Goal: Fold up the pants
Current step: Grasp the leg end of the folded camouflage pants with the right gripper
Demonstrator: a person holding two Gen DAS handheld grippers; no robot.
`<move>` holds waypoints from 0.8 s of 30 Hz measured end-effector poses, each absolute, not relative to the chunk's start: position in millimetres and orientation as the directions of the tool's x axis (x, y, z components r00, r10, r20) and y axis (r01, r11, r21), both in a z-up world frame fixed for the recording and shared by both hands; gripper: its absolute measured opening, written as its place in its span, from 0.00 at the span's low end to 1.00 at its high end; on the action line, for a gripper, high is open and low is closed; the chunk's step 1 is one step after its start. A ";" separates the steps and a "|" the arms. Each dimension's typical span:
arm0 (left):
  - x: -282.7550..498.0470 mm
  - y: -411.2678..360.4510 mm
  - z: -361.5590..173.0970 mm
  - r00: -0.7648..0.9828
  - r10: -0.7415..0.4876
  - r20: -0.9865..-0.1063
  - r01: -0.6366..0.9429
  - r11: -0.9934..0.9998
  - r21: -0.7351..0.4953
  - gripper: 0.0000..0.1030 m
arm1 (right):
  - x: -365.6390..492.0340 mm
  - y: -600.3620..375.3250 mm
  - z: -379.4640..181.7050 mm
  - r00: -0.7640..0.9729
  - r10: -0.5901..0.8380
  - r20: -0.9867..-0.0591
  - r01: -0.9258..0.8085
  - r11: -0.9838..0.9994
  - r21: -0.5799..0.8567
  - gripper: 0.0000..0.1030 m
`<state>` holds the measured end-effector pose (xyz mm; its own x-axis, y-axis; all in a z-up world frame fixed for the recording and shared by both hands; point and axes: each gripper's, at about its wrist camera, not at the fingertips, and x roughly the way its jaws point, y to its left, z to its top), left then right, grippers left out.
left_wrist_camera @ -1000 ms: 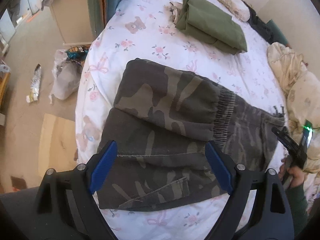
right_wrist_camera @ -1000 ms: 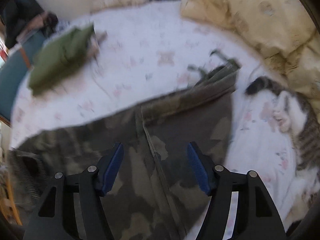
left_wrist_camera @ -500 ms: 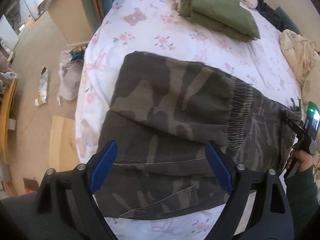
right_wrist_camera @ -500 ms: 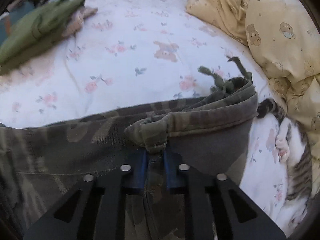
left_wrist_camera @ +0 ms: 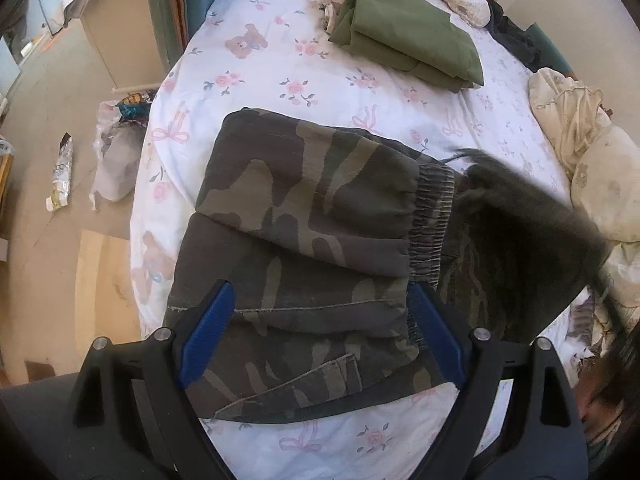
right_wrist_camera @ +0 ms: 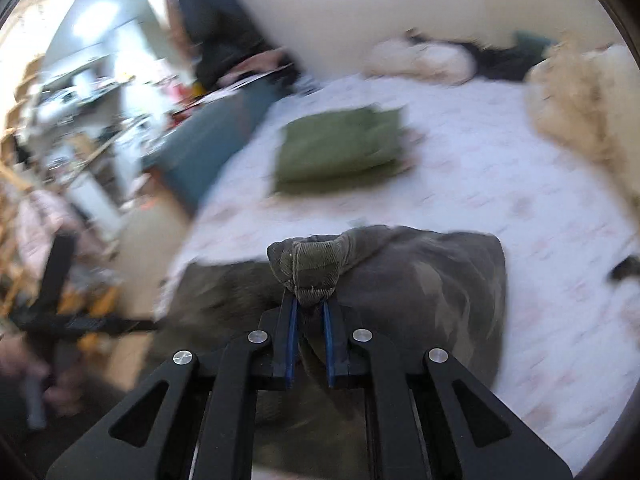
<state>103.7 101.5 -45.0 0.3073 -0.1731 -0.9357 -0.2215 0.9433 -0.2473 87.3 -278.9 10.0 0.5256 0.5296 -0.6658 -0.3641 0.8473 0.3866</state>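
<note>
Camouflage pants (left_wrist_camera: 304, 216) lie folded on the floral bed sheet (left_wrist_camera: 260, 68), cuffed leg ends on top. My left gripper (left_wrist_camera: 319, 292) hangs open just above their near part, blue pads wide apart, touching nothing. My right gripper (right_wrist_camera: 308, 304) is shut on a bunched piece of the pants' waistband (right_wrist_camera: 316, 264) and holds it raised off the bed. In the left wrist view that lifted waist end (left_wrist_camera: 520, 232) is a dark blur at the right, arched over the elastic cuffs.
Folded olive-green clothes (left_wrist_camera: 408, 48) sit at the far side of the bed. A cream duvet (left_wrist_camera: 600, 184) is heaped at the right, with a tabby cat (left_wrist_camera: 580, 320) beside it. The bed edge drops at the left to a floor with a plastic bag (left_wrist_camera: 116, 168).
My right gripper went from open over the waist to shut on the waistband, then lifted it and swung it left over the pants. The left gripper stayed open in place.
</note>
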 end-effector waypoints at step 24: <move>93.1 102.8 -47.4 0.316 -0.132 -0.939 -0.216 0.954 -0.207 0.85 | 98.5 -219.5 -40.7 0.280 0.415 -0.866 -0.303 0.894 0.330 0.67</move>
